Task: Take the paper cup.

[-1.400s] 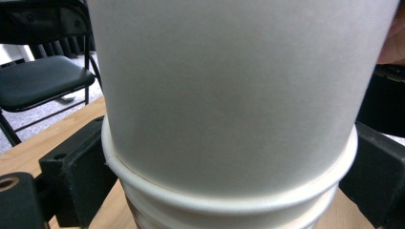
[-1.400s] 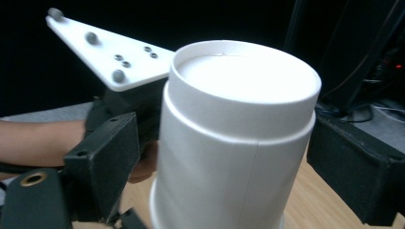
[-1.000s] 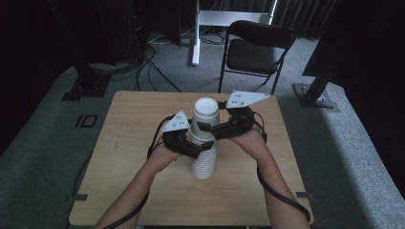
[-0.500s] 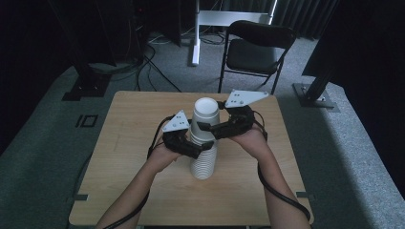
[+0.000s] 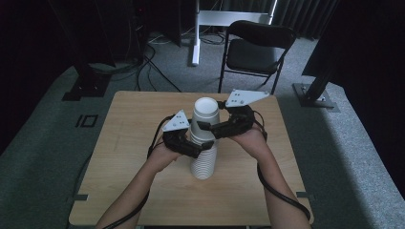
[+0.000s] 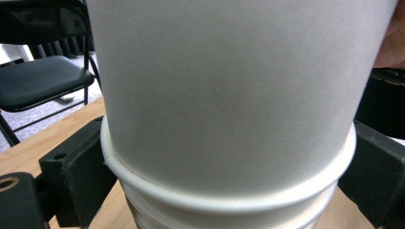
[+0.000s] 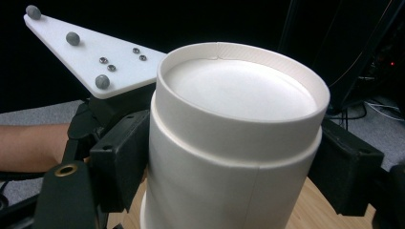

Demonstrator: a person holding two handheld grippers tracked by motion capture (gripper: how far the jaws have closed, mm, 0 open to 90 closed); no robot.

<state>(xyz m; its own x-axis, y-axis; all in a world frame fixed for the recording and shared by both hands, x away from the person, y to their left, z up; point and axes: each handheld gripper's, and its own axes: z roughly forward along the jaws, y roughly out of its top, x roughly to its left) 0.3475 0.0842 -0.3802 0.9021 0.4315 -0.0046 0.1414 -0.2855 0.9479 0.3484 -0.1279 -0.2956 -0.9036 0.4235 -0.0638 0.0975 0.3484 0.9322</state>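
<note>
We hold the cup stack [image 5: 204, 160] in the middle of the counter [image 5: 119, 143]. Our left gripper [image 5: 195, 149] pinches the stack low so it stays put. Our right gripper [image 5: 206, 128] pinches the top cup [image 5: 205, 114] to pull it off.

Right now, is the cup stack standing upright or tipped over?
Upright. The cup stack stands on the table, cups upside down, with the left gripper and right gripper clamping it.
</note>
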